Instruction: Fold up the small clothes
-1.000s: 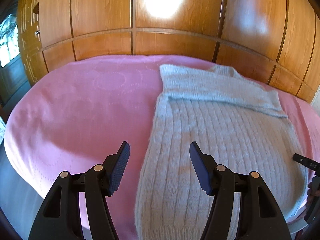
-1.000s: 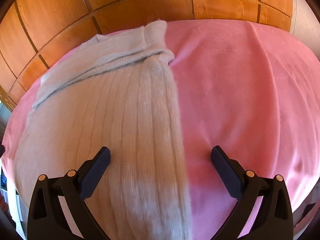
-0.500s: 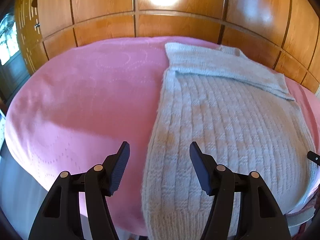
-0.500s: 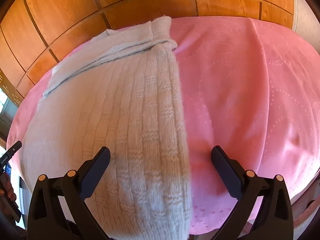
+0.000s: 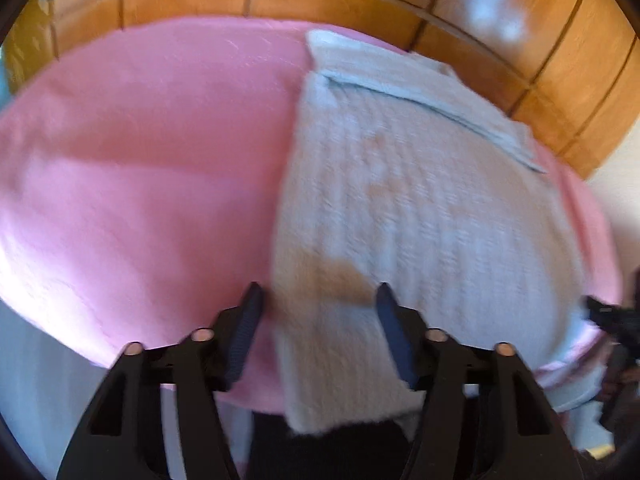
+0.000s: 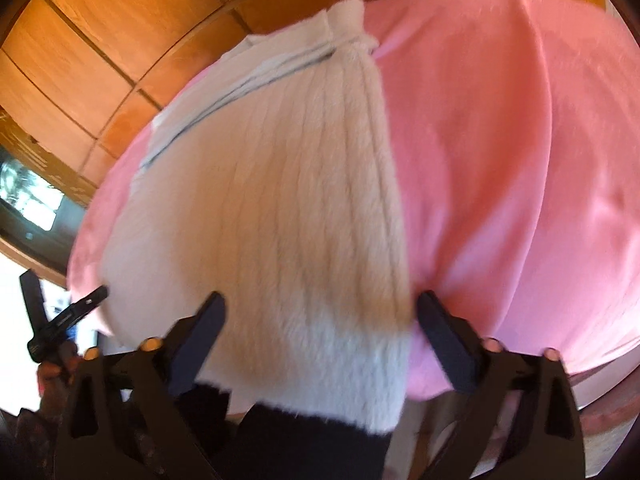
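The left tool (image 5: pixel 318 300), released and empty, straddles the left near corner of the pale ribbed knit sweater (image 5: pixel 420 216) lying sleeves-folded on the pink-covered bed (image 5: pixel 140 168), the right tool (image 6: pixel 320 312) likewise parted at its right corner, seemingly poised to lift the hem together.

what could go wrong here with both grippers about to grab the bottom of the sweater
The sweater's near hem hangs over the front edge of the pink blanket, so a jaw may pinch blanket along with knit, or only one layer. The left gripper and right gripper are both open at opposite hem corners; uneven grabs would likely skew the fold. The sleeve folded across the top lies loose and could slip out when the hem is lifted.
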